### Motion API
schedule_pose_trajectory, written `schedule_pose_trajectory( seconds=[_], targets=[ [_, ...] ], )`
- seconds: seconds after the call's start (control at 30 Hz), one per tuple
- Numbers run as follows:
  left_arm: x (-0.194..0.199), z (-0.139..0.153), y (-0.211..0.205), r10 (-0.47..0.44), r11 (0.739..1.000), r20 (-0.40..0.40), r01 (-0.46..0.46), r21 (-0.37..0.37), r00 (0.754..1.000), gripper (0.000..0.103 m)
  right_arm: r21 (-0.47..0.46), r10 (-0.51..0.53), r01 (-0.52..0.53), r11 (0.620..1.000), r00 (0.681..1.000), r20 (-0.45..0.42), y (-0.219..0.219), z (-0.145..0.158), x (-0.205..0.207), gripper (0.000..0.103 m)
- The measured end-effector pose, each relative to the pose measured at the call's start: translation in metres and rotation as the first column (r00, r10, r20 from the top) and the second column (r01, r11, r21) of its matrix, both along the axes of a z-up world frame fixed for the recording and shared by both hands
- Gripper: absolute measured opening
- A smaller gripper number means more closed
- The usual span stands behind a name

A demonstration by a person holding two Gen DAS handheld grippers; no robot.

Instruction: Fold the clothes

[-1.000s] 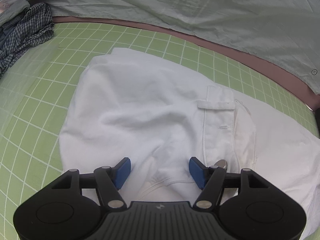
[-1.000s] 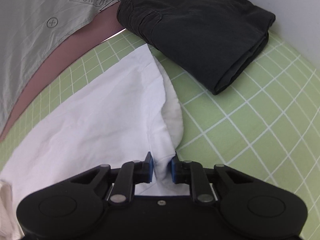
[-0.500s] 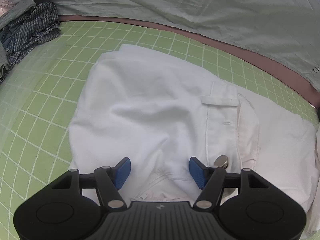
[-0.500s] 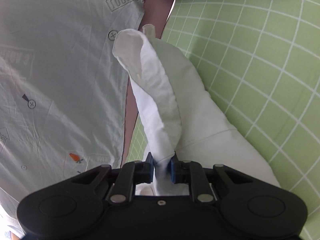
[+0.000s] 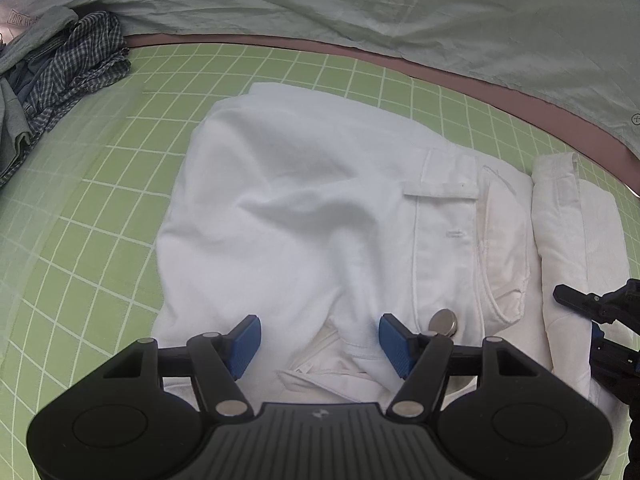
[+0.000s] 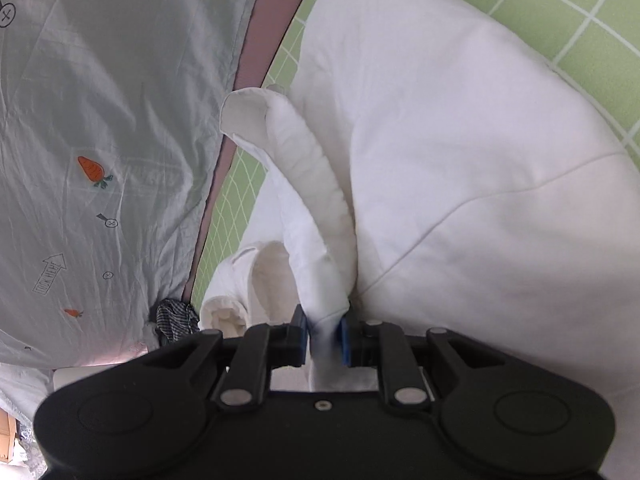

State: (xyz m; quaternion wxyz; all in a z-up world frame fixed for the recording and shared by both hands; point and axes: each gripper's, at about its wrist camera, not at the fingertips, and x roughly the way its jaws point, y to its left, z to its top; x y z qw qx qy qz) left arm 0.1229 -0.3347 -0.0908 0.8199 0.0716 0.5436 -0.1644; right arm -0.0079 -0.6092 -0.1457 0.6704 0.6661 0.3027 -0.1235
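White trousers (image 5: 304,216) lie on the green grid mat (image 5: 80,240), waistband and metal button (image 5: 443,322) toward me. My left gripper (image 5: 320,338) is open just above the waistband, holding nothing. My right gripper (image 6: 324,332) is shut on the hem of the white trouser leg (image 6: 316,200), which is lifted and folded back over the trousers (image 6: 460,160). The folded leg end (image 5: 576,216) and the right gripper (image 5: 600,312) show at the right edge of the left wrist view.
A pale green printed sheet (image 5: 400,8) covers the far side beyond a pink-brown strip (image 5: 460,76). A checked shirt pile (image 5: 68,64) lies at the mat's far left; it also shows in the right wrist view (image 6: 174,320).
My right gripper has lifted the trouser leg end and carried it over toward the waistband; the black folded garment has left its view. My left gripper stayed open and drew back a little.
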Motion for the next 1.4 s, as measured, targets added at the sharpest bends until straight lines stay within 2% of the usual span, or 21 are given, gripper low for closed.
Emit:
schedule_pose_trajectory(
  seconds=[0.1, 0.3, 0.47, 0.57, 0.73, 1.03, 1.17, 1.4],
  targets=[
    [-0.001, -0.001, -0.001, 0.0, 1.0, 0.005, 0.0, 0.01, 1.0, 0.069, 0.057, -0.032, 0.032, 0.998, 0.999, 0.001, -0.001, -0.014, -0.005, 0.017],
    [-0.001, -0.001, 0.002, 0.009, 1.0, 0.002, -0.009, -0.009, 1.0, 0.069, 0.071, -0.041, 0.04, 0.997, 0.999, 0.012, -0.001, -0.018, -0.008, 0.017],
    [0.001, -0.004, 0.006, 0.023, 0.999, -0.009, -0.023, -0.032, 1.0, 0.071, 0.014, 0.036, -0.036, 0.999, 0.999, -0.003, 0.012, -0.003, -0.006, 0.017],
    [0.001, -0.005, 0.007, 0.024, 0.999, -0.012, -0.025, -0.042, 1.0, 0.072, -0.018, 0.044, -0.045, 0.999, 0.998, -0.045, 0.02, -0.011, -0.002, 0.018],
    [0.003, -0.008, 0.01, 0.032, 0.998, -0.021, -0.033, -0.061, 0.999, 0.074, 0.029, 0.021, -0.019, 0.999, 0.998, -0.052, 0.018, -0.017, -0.004, 0.018],
    [0.002, -0.01, 0.012, 0.037, 0.996, -0.019, -0.038, -0.079, 0.999, 0.075, 0.024, -0.002, 0.004, 1.0, 0.998, -0.061, 0.023, -0.009, -0.008, 0.028],
    [0.001, -0.01, 0.012, 0.037, 0.996, -0.017, -0.038, -0.082, 0.999, 0.075, 0.026, 0.002, 0.0, 1.0, 0.998, -0.058, 0.026, -0.004, -0.009, 0.035],
    [-0.001, -0.01, 0.012, 0.039, 0.996, -0.007, -0.039, -0.086, 0.999, 0.075, 0.036, 0.006, -0.005, 0.999, 1.0, -0.031, 0.03, 0.002, -0.011, 0.036]
  ],
)
